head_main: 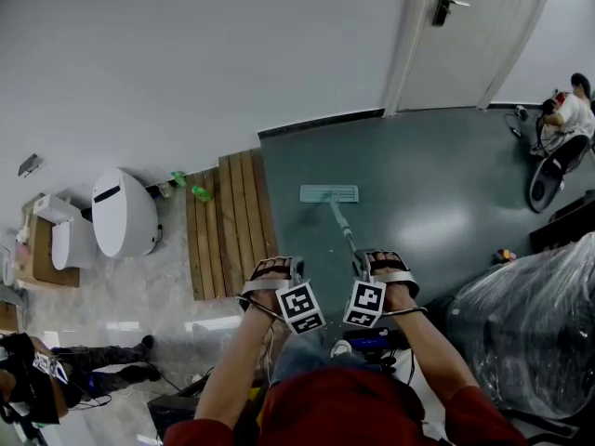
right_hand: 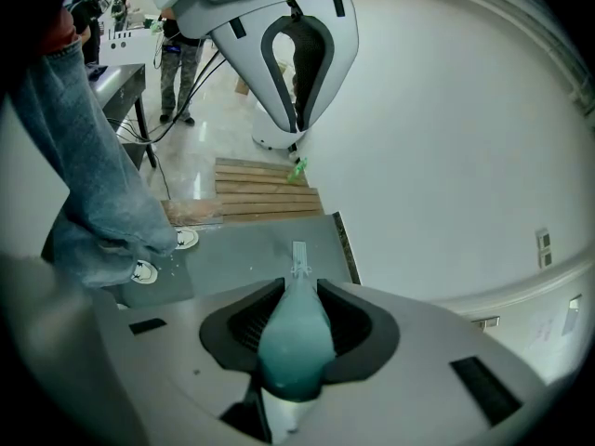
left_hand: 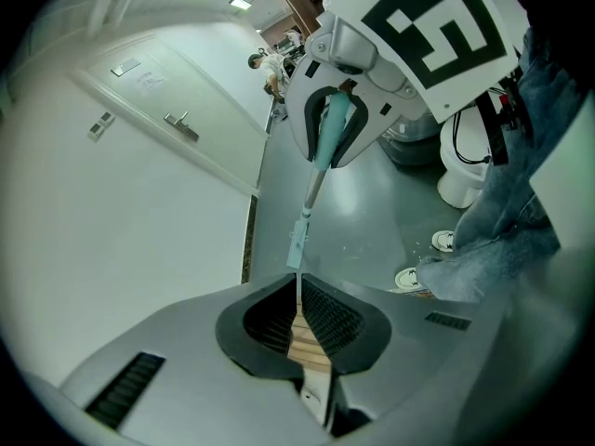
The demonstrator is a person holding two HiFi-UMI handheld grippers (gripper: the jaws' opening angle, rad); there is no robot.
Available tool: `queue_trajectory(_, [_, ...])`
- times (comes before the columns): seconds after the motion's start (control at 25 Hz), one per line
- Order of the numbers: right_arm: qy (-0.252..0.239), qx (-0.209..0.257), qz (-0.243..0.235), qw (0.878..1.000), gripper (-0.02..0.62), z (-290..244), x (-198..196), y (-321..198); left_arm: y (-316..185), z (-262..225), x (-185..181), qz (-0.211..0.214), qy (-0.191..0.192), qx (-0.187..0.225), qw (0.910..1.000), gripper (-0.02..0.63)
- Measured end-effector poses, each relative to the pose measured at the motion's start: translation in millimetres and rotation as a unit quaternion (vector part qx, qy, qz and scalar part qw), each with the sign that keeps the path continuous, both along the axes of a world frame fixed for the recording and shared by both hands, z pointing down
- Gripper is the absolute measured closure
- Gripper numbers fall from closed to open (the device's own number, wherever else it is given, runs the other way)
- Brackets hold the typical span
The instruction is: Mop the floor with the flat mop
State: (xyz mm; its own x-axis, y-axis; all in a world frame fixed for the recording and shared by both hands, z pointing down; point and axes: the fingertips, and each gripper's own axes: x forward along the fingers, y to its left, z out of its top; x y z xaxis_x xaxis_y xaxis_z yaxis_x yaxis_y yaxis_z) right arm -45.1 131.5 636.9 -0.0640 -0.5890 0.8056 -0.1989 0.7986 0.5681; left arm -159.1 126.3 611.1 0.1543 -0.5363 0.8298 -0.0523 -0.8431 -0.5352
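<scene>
1. My right gripper (head_main: pixel 379 260) is squeezed tight on the soft teal grip (right_hand: pixel 296 342) at the top of the mop's thin grey pole (head_main: pixel 342 226). The grip fills the space between the jaws.
2. My left gripper (head_main: pixel 275 268) has its jaws pressed together with nothing in them. It hangs just beside the right one and does not touch the pole.
3. The flat teal mop head (head_main: pixel 329 193) lies flat on the dark grey-green floor (head_main: pixel 437 175). It is near the floor's left edge, where the brown wooden slat deck (head_main: pixel 228 221) starts. It is well apart from the far edge by the white wall (head_main: pixel 186 54).
4. I think the mopping is under way with most of the floor to go. I cannot see wet marks, so I am not sure.
5. To do this step well, I would push and pull the head in long straight lines. Each line should go a bit over the one next to it. The head should sit flat so all of it rubs the floor.
6. I think one gripper at the very top makes the pole wobbly. Opening the left gripper and closing it on the pole lower down would help me steer.
7. I would steer clear of the deck's edge, where the head could catch. I would also steer clear of the shiny plastic-wrapped heap (head_main: pixel 530 323) at the floor's right edge.
</scene>
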Motion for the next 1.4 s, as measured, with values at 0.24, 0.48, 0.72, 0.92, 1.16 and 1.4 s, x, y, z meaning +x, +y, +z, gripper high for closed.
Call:
queue_trajectory(0.24, [0.009, -0.002, 0.007, 1.0, 0.476, -2.6, -19.6, -41.5, -38.9, -3.7, -22.0, 0.004, 0.009, -0.002, 1.0, 0.575])
queue_trajectory(0.48, [0.011, -0.008, 0.026, 1.0, 0.476, -9.5, -40.2, -84.2, -79.3, -3.5, -48.6, 0.016, 0.013, -0.006, 0.9998, 0.575])
queue_trajectory(0.72, [0.005, -0.013, 0.057, 0.998, 0.476, -16.1, -34.8, -114.4, -113.6, -3.1, -48.6, 0.04, 0.016, -0.011, 0.999, 0.575])
queue_trajectory(0.92, [0.002, -0.011, 0.058, 0.998, 0.476, -10.2, -26.5, -127.4, -131.4, 3.1, -39.5, 0.049, 0.015, -0.016, 0.9986, 0.575])
queue_trajectory(1.16, [0.004, -0.011, 0.046, 0.999, 0.476, -10.0, -7.0, -159.2, -160.6, 4.8, -16.4, 0.047, 0.013, -0.016, 0.9987, 0.575])
queue_trajectory(1.4, [0.0, -0.016, 0.029, 0.999, 0.476, -15.7, 16.4, -192.6, -198.0, -0.2, 11.0, 0.04, 0.006, -0.013, 0.9991, 0.575])
